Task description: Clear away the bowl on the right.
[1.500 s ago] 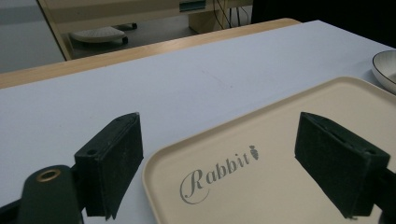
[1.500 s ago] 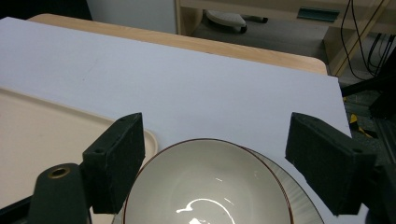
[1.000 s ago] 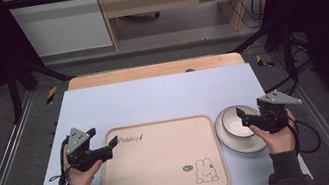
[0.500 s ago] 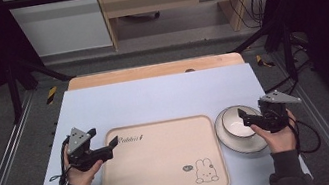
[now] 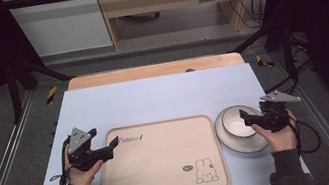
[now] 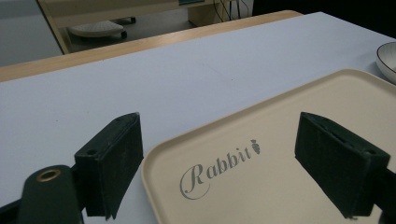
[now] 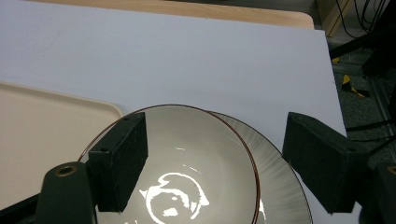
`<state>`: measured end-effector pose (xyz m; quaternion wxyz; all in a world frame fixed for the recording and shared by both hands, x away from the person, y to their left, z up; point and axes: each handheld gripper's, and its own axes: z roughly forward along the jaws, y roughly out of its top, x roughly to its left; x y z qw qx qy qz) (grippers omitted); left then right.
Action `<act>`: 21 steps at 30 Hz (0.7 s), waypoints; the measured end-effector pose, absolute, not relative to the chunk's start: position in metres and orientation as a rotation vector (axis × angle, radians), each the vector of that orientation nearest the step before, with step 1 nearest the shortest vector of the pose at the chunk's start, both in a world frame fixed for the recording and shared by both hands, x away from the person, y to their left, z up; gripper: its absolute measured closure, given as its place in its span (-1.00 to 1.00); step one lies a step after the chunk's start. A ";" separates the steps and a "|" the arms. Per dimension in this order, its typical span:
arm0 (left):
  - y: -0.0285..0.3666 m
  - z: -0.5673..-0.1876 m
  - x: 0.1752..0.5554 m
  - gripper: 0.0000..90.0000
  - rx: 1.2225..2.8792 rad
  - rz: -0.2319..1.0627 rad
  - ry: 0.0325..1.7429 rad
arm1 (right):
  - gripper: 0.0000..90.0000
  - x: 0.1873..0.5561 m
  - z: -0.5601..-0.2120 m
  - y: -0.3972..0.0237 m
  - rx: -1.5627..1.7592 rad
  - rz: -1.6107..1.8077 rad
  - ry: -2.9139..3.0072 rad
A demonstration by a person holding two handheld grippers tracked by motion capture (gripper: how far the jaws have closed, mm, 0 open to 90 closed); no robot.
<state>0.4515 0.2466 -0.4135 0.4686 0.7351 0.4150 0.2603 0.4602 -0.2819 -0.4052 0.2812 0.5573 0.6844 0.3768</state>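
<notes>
The right gripper [image 5: 244, 118] is held wide open, unladen, over a white bowl [image 5: 237, 124] nested in a plate [image 5: 231, 141]; the left gripper [image 5: 114, 142] is spread open at the tray [image 5: 166, 173] corner.

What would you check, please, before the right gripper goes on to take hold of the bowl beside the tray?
1. Right gripper jaws open: ok, both stand wide apart.
2. Jaws lined up on the bowl: cannot tell; one jaw is over the inside, the other beyond the rim.
3. Bowl seated on its plate: ok, though off-centre on it.
4. Bowl empty: ok, with glare inside.
5. Tray free to take things: ok, its surface is bare.
6. Left gripper out of the way: ok, open at the tray's far left corner, holding nothing.
</notes>
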 end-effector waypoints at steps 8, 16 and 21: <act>0.245 -0.415 0.452 -0.67 1.808 0.635 1.018 | -0.47 0.464 -0.410 -0.285 1.521 0.984 1.849; 0.245 -0.415 0.452 -0.67 1.809 0.634 1.019 | -0.40 0.467 -0.415 -0.287 1.559 0.958 1.860; 0.245 -0.415 0.452 -0.67 1.814 0.635 1.017 | -0.27 0.468 -0.417 -0.289 1.605 0.943 1.869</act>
